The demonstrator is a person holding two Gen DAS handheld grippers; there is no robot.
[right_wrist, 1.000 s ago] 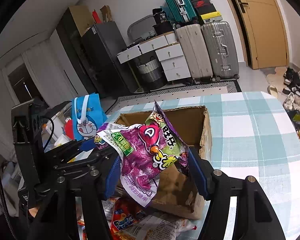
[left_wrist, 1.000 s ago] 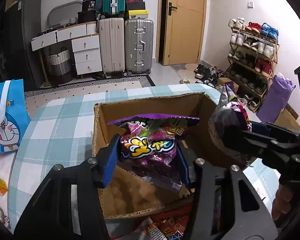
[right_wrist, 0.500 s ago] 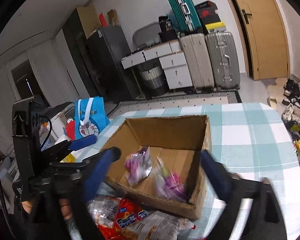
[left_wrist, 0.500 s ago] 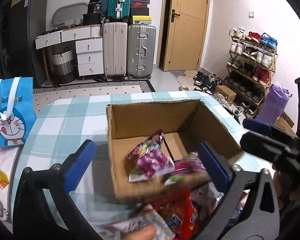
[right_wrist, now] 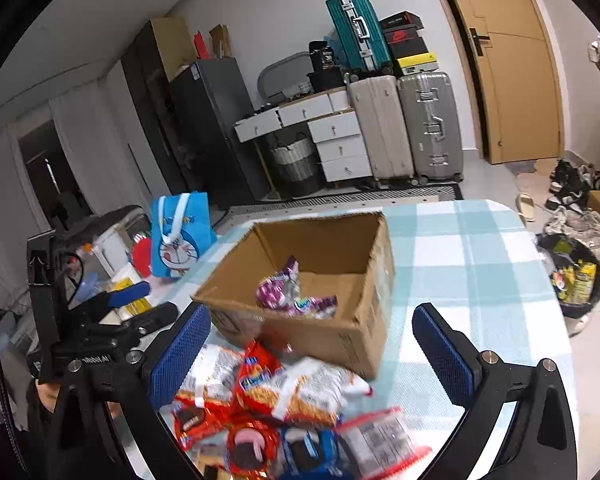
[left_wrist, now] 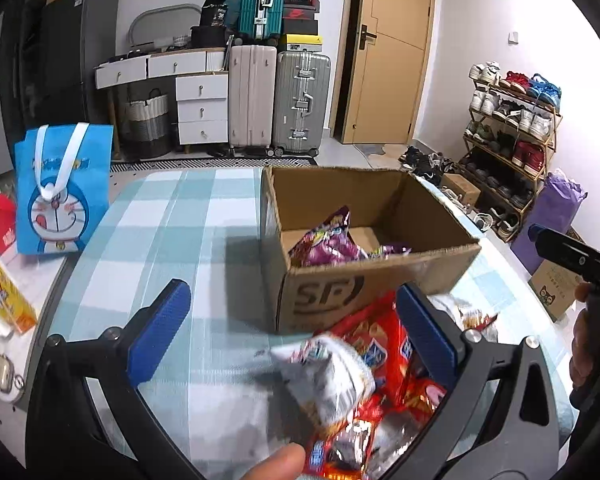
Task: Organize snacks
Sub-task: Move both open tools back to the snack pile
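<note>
An open cardboard box (left_wrist: 380,280) (right_wrist: 364,332) stands on the checked tablecloth with two purple snack bags (left_wrist: 326,240) (right_wrist: 284,288) inside. A pile of red, white and blue snack packets (left_wrist: 364,376) (right_wrist: 276,404) lies in front of the box. My left gripper (left_wrist: 296,328) is open and empty, just above the near edge of the pile. My right gripper (right_wrist: 314,356) is open and empty, over the pile and short of the box. The left gripper also shows at the left of the right wrist view (right_wrist: 128,300).
A blue Doraemon bag (left_wrist: 60,192) (right_wrist: 182,236) stands at the table's left with a red item (left_wrist: 0,220) and a yellow box (left_wrist: 8,304) beside it. Suitcases (left_wrist: 280,100), drawers and a shoe rack (left_wrist: 508,132) line the room behind. A bin (right_wrist: 572,280) stands right of the table.
Both grippers let go of their purple bags, which now lie in the box. Both grippers opened wide and drew back toward the snack pile.
</note>
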